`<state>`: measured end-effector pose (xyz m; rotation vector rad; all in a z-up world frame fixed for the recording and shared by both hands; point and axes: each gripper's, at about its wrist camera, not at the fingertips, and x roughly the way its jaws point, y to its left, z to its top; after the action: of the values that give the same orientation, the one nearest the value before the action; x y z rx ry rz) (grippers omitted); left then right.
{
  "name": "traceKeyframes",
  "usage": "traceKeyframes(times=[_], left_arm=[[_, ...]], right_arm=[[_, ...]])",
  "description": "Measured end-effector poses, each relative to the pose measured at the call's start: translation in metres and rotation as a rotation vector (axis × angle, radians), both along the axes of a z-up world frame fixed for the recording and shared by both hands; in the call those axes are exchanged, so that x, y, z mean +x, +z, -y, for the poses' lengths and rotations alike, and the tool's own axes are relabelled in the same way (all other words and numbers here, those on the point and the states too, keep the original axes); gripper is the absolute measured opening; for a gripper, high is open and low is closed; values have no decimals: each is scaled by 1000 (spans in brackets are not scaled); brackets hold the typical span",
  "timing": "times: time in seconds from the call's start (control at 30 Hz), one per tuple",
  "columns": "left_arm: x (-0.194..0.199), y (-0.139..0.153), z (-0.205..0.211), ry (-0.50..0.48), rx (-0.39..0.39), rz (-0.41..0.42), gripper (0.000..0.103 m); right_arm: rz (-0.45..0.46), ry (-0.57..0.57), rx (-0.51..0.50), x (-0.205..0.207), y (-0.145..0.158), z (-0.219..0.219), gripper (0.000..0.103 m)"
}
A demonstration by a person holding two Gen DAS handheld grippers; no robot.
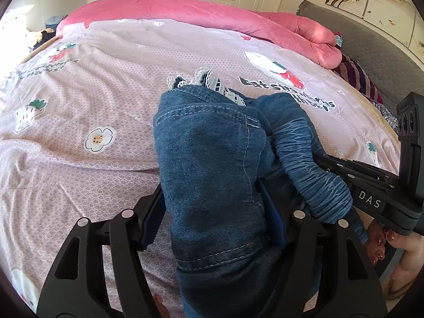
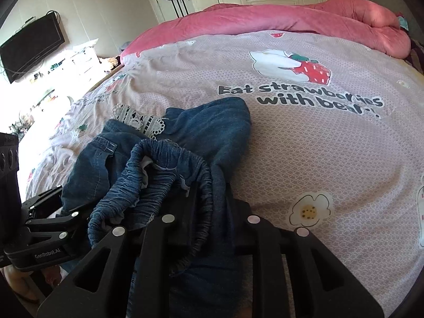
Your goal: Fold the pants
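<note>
Currently the blue denim pants with lace hems [image 1: 212, 159] lie bunched on the pink strawberry-print bed sheet [image 1: 79, 132], unfinished: left gripper [image 1: 212, 209] jaws spread, denim between them; right gripper [image 2: 209, 212] jaws pinch the elastic waistband [image 2: 164, 169].

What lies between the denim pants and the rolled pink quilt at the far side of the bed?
Only bare printed bedsheet, with a strawberry slogan, separates the denim pants from the pink quilt; the right wrist view shows it best.

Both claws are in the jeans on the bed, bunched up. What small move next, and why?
Probably lift the right claw, which pinches the gathered waistband, up and away from the left claw. The jeans lie crumpled on the bedsheet with the lace trim tucked under, and the left claw's pads stand apart around loose denim, so spreading comes before any fold.
</note>
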<state>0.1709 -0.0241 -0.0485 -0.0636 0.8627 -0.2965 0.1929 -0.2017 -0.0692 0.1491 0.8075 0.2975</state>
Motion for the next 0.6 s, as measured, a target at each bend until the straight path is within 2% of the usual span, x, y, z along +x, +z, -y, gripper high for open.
traceKeyframes(times=[0.33, 0.6], left_arm=[[0, -1, 0, 17, 18, 9, 66], [-4, 3, -3, 30, 14, 8, 72]], right_arm=[[-15, -35, 4, 2, -3, 6, 35], [-3, -60, -9, 0, 2, 9, 57]])
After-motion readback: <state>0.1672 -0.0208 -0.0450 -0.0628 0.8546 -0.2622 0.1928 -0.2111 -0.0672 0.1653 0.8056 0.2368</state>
